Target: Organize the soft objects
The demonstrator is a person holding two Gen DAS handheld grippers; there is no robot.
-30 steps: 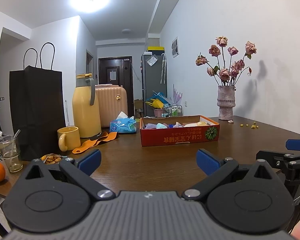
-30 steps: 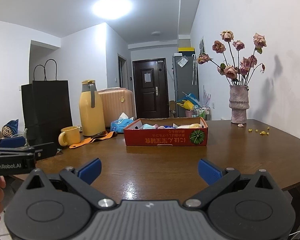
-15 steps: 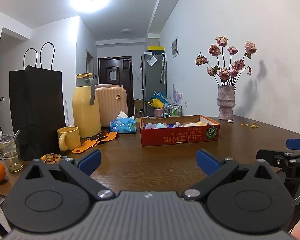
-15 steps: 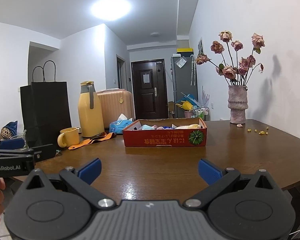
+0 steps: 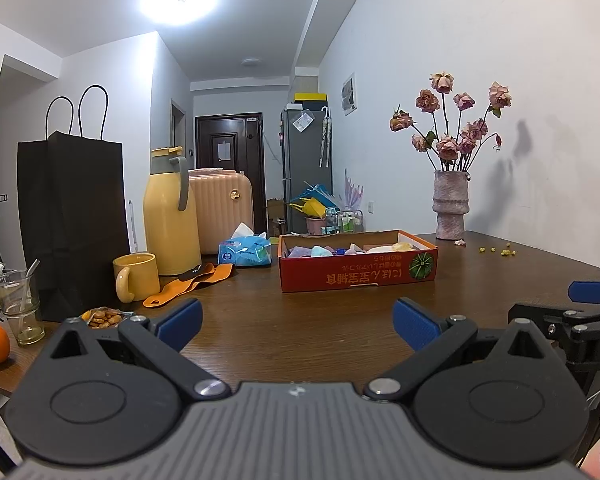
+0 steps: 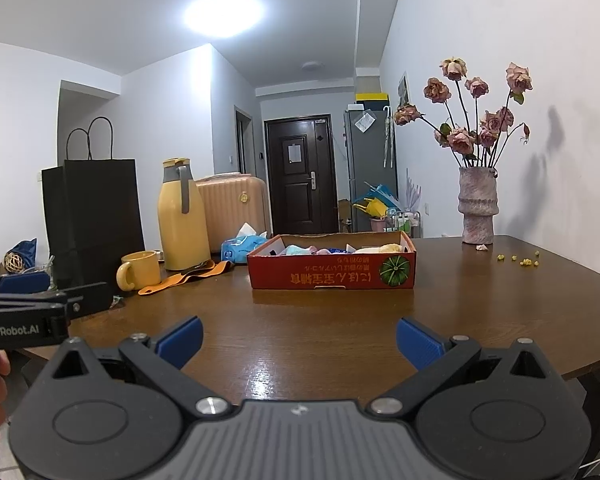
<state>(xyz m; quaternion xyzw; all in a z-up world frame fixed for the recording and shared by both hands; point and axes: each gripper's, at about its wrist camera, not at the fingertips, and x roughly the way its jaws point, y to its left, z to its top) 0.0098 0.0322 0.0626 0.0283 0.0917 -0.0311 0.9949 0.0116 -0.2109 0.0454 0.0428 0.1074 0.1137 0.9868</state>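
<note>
Over table [image 5: 300, 332]: both grippers level, apparently empty.

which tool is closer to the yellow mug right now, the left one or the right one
Left. The left tool sits open over the near table edge, with the yellow mug ahead to its left. The right tool, also open, is farther over, past the left one.

Bare brown wooden table [image 5: 300, 320] is seen ahead of both tongs up to the red cardboard box [image 5: 358, 276]; yellow mug [image 5: 136, 276] and black paper bag [image 5: 74, 220] crowd the left.
</note>
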